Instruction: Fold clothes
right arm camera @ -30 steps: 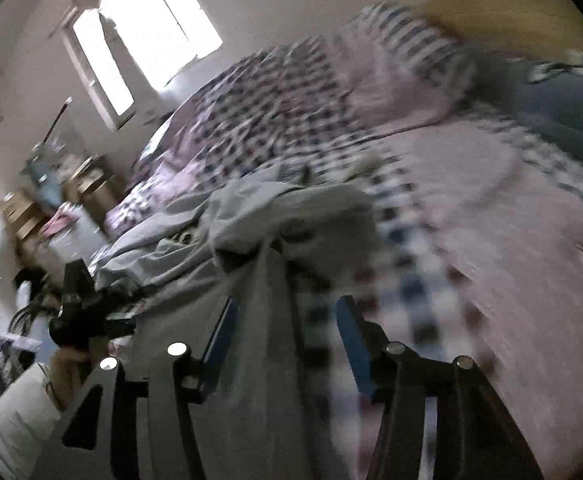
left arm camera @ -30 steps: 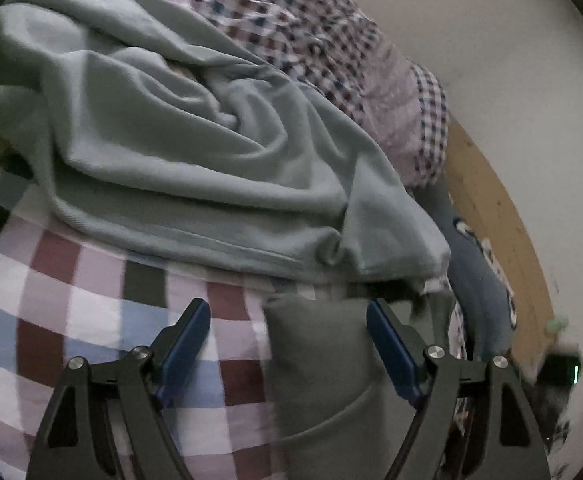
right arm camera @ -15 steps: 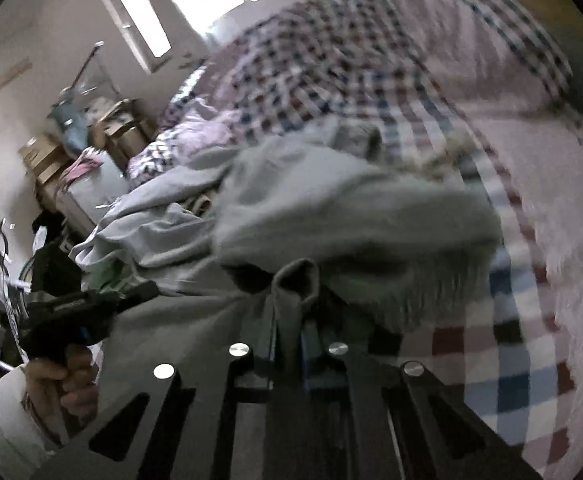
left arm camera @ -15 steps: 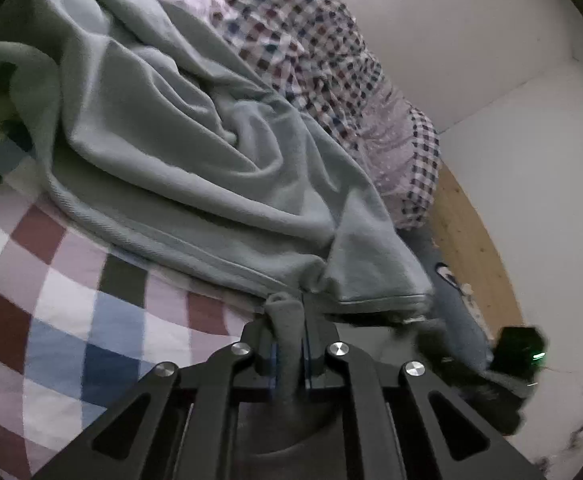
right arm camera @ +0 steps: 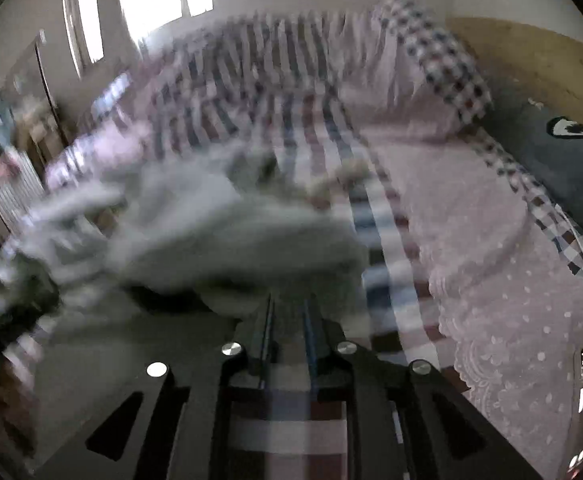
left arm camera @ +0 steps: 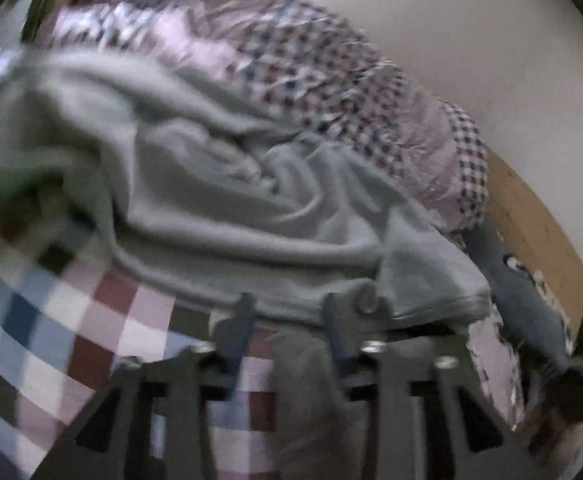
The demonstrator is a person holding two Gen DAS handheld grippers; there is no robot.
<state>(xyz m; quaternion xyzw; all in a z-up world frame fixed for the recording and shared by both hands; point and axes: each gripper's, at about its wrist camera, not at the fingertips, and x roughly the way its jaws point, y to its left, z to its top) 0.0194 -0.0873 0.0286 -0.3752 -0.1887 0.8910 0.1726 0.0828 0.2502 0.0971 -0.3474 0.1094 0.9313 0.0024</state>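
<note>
While both wrist views were smeared by motion, the layout could still be read. The pale grey-green garment (left arm camera: 219, 200) lay heaped on the checked bedspread (left arm camera: 51, 320), its hemmed edge nearest the left gripper (left arm camera: 287, 320). A darker grey strip of cloth (left arm camera: 307, 400) ran up between that gripper's 2 blue pads (left arm camera: 243, 328), which stood apart and were opening; the cloth lay against the right-hand pad but did not look pinched, so this read as a let-go after a tug to draw the strip out from under the heap.

Seen from the right wrist, the same pale garment (right arm camera: 227, 240) bulged just ahead of the right gripper (right arm camera: 287, 320). Its jaws stood only narrowly apart and were opening. Between them showed checked bedspread, with no cloth clearly pressed by the pads, though blur made that uncertain. The 2 grippers sat at opposite ends of the cloth, a sensible spacing for stretching it flat before any fold.

Folding looked barely begun: the garment was still bunched and creased. A checked quilt (left arm camera: 331, 80) was piled behind it, near a wooden headboard (left arm camera: 531, 220).
</note>
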